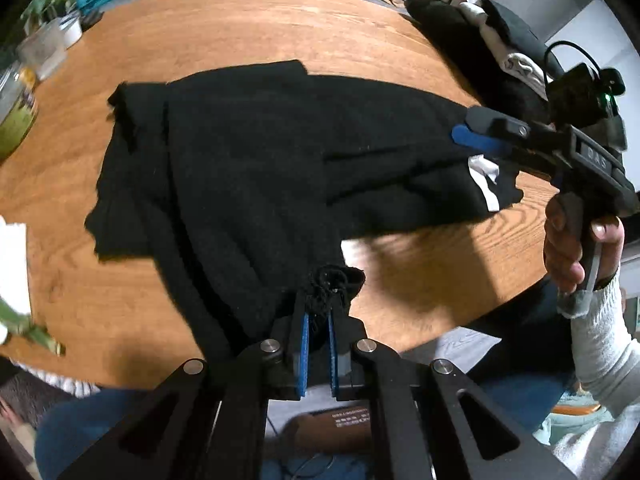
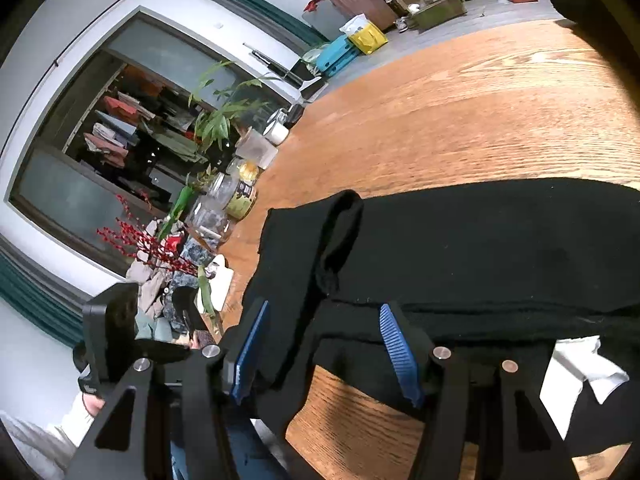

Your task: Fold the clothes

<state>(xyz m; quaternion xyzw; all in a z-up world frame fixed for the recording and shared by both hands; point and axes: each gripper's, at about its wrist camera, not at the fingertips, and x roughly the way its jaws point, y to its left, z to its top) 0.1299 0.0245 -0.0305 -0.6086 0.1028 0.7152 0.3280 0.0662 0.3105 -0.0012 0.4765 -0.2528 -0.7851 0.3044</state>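
Our left hand-held gripper [image 1: 318, 320] is pinched narrow on a bunched corner of a black garment [image 1: 256, 164], the cloth squeezed between its two blue pads at the near edge of the bench [image 1: 248, 24]. We see the garment spread across the middle of the round wooden bench, partly folded, with its near edge lifted off the wood and casting a shadow beneath. A white label [image 1: 486, 178] shows on its right side.

Our right hand-held gripper [image 1: 476, 136] comes in from the right in the left wrist view, its blue pad lying against the garment's right edge. In the right wrist view its fingers [image 2: 396, 344] stand wide apart on either side of a hanging black fold, with the garment [image 2: 480, 248] stretched across just ahead; we cannot tell whether they grip the cloth. Our right hand [image 1: 568, 248] wraps the handle, in a grey sleeve.

A pile of dark and white clothes [image 1: 492, 36] sits at the far right of the bench. Jars [image 2: 236, 196], a green plant [image 2: 216, 120] and red berry sprigs [image 2: 132, 240] line the bench's left side, near a window [image 2: 120, 128].
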